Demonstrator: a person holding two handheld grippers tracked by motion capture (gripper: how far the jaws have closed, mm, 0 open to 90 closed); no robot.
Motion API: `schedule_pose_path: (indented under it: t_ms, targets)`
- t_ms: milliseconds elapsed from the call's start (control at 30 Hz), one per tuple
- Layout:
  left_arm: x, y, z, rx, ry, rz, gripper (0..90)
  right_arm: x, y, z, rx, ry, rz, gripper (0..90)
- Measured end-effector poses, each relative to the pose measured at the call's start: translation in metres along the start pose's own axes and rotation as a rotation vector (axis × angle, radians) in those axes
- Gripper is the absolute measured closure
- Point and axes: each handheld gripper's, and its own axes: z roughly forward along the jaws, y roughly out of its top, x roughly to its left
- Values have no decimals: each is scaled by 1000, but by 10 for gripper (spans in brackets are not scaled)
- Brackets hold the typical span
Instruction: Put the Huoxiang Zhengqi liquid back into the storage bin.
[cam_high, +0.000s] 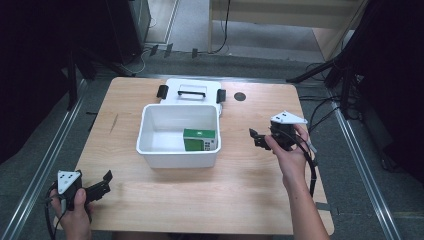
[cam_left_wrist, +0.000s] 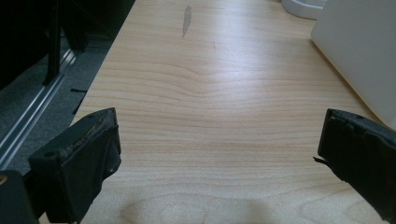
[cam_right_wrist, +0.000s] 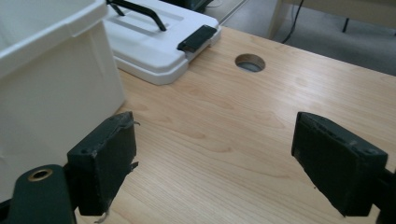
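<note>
- Sitting in the white box (cam_high: 150, 131), near its right wall, is a green packet (cam_high: 199, 139); its long side runs left to right
- the right gripper (cam_high: 258, 138) is nearer, just right of the box, jaws apart, holding nothing
- the left gripper (cam_high: 103, 183) waits at the near left corner, jaws apart, holding nothing

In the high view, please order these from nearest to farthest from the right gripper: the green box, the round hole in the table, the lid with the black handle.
From the right gripper:
1. Green box, inside the white bin, to the gripper's left.
2. Round hole, at the table's far edge.
3. Lid, behind the bin, flat on the table.

The first two are nearly equal.
</note>
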Motion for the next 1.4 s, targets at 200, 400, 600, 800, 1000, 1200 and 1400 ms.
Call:
schedule_pose_path:
  t_ms: [200,400,600,800,1000,1200,1400]
  targets:
    - [0,0,0,0,1,0,0,-6,-20,-4,-29,-19,39,133]
    - [0,0,0,-2,2,0,0,-10,-49,-12,-20,-59,62,133]
    - [0,0,0,-1,2,4,0,-15,-68,-20,-21,-76,77,133]
    - [-1,0,0,-1,2,2,0,-19,-87,-33,-35,-91,92,134]
    - [-1,0,0,0,3,3,0,-20,-104,-48,-46,-116,94,134]
    - [-1,0,0,-2,4,1,0,-20,-121,-62,-61,-131,112,134]
    - [-1,0,0,-2,4,1,0,-25,-140,-77,-54,-154,125,133]
